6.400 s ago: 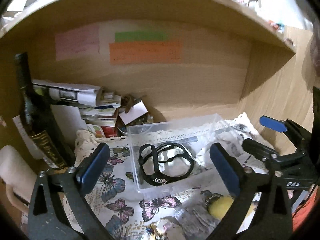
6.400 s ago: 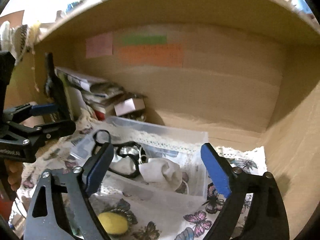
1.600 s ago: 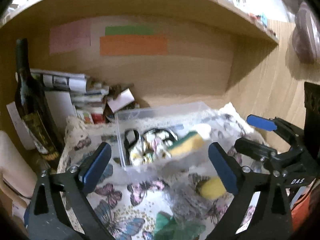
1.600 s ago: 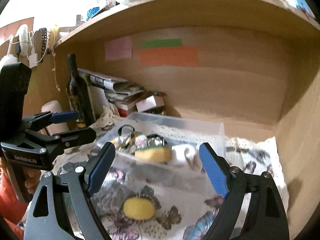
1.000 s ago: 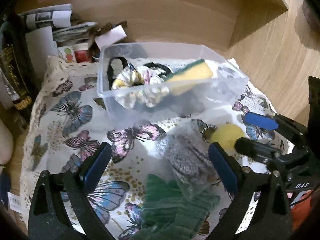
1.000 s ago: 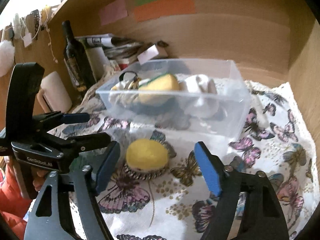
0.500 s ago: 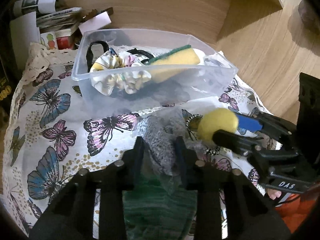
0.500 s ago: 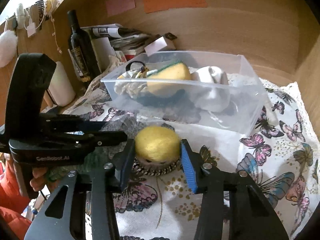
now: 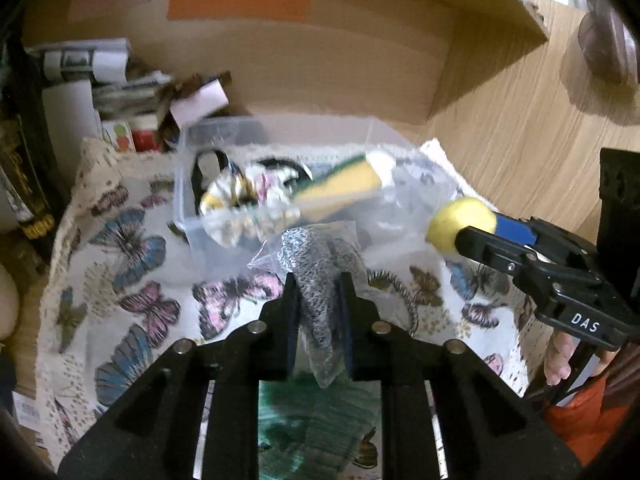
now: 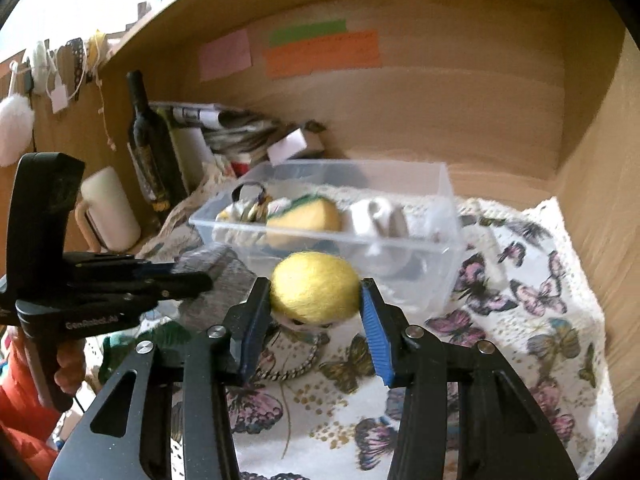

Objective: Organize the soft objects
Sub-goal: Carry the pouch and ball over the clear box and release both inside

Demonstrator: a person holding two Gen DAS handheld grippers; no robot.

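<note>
Left tool point(image 9: 318, 296) clamps our bagged grey cloth point(image 9: 320, 256) | right tool point(image 10: 316, 300) squeezes yellow ball point(image 10: 314, 284), lifted clear | both face bin point(image 10: 400, 240) near bench's back edge, ready to drop in

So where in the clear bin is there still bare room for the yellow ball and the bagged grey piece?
Inside the clear bin, the right end, past the white cloth, looks open. The left and middle are crowded by the scrunchie and sponge. The right gripper holds the yellow ball; the left gripper holds the bagged grey piece.
</note>
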